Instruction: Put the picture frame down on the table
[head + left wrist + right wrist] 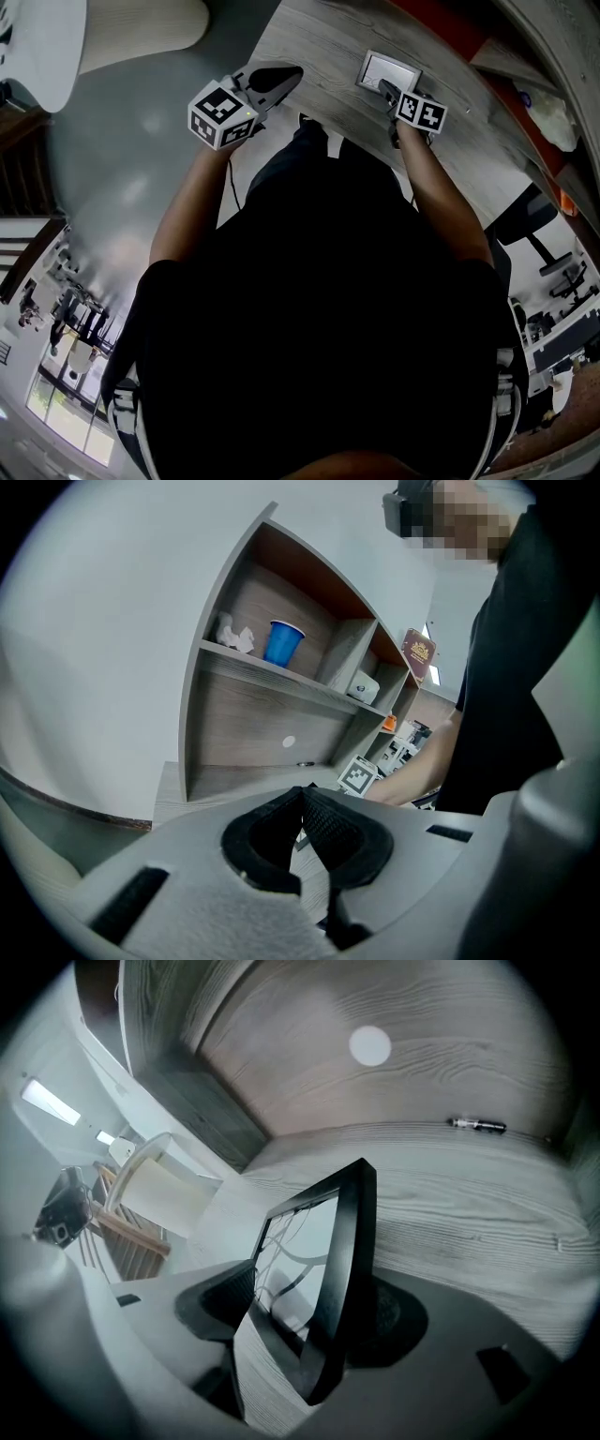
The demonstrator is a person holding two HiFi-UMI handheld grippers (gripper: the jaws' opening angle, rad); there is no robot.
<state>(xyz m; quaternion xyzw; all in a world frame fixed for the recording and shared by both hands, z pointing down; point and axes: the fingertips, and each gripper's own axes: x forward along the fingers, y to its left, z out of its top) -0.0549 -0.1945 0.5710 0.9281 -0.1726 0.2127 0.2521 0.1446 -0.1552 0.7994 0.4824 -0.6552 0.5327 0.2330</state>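
black picture frame (352,1241) between parted right gripper (309,1309) jaws | left gripper (304,801) closed

Your head camera looks steeply down past your torso onto the table (319,47). The left gripper view sits low near the table's left edge, facing across at the shelf unit (272,667). The right gripper view tilts down, close over the table. Both gripper views share the back panel's white dot (288,742).

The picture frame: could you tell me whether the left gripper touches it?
Apart: the head view shows bare table between the left gripper and the picture frame.
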